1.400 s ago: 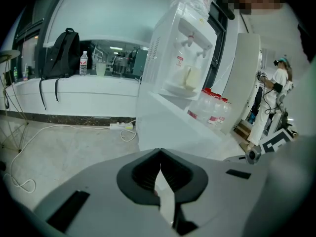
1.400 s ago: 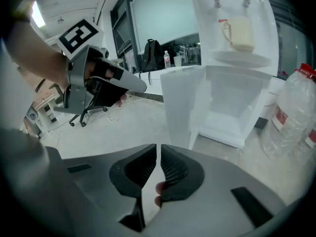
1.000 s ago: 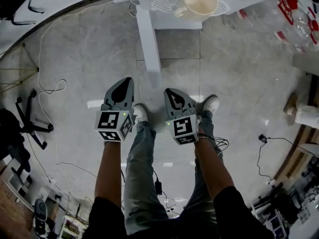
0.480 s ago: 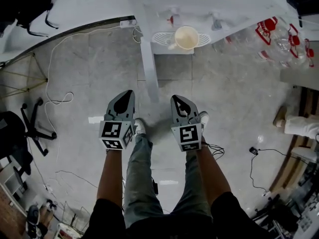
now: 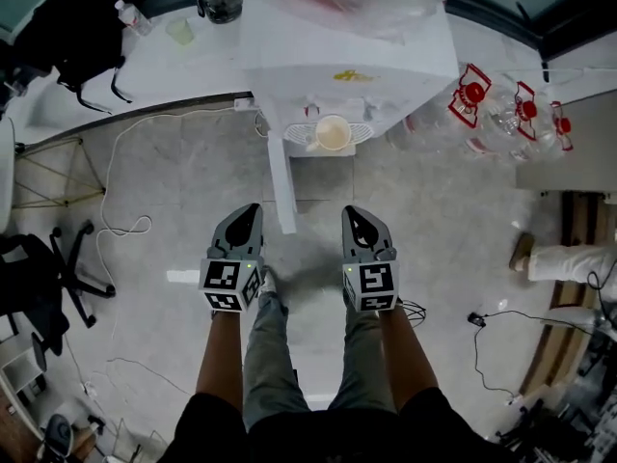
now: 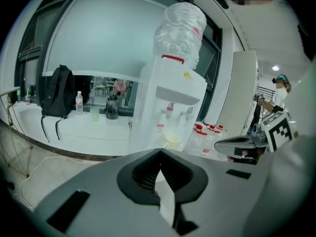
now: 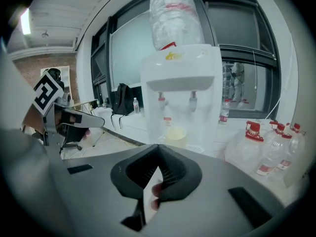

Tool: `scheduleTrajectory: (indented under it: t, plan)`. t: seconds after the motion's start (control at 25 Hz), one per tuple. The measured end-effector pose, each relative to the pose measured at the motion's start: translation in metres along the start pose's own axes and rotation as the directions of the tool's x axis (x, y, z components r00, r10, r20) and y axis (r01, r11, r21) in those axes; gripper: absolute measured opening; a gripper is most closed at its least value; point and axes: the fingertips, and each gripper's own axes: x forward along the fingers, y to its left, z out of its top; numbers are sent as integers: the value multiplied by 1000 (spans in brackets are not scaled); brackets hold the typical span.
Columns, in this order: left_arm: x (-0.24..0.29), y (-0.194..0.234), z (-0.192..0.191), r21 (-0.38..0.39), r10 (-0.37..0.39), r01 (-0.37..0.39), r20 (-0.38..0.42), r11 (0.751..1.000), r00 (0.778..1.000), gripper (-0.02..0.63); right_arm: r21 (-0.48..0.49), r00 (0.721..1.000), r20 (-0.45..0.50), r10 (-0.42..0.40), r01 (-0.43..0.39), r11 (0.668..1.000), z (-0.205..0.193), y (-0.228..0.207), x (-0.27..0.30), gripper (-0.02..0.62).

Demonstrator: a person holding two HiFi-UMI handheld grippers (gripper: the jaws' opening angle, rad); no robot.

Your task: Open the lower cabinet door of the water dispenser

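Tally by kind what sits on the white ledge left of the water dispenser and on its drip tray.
Cups: 2, a greenish cup on the ledge and a cream cup on the drip tray
Small water bottle: 1
Dark pitcher: 1
Black backpack: 1
Total: 5

Office; swivel chair [image 5: 69, 263], water dispenser [image 5: 323, 61]

the pale grey polished tile floor [image 5: 164, 172] carries the tall white plastic water dispenser [image 5: 347, 56], a cluster of clear red-capped plastic water jugs [image 5: 482, 104] just beside it, a loose white cable [image 5: 111, 210] and a black wheeled office chair [image 5: 58, 268].
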Motion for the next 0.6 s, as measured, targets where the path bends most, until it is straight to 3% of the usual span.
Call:
scheduleTrajectory:
  t: [0.36, 0.6]
  plan:
    - [-30, -24, 77, 49, 11, -14, 53, 999, 999, 11, -12, 996, 76, -37, 38, 999, 77, -27, -46, 14]
    - [-52, -30, 135, 17, 47, -49, 128, 999, 991, 10, -21, 990, 127, -66, 69, 997, 129, -47, -77, 14]
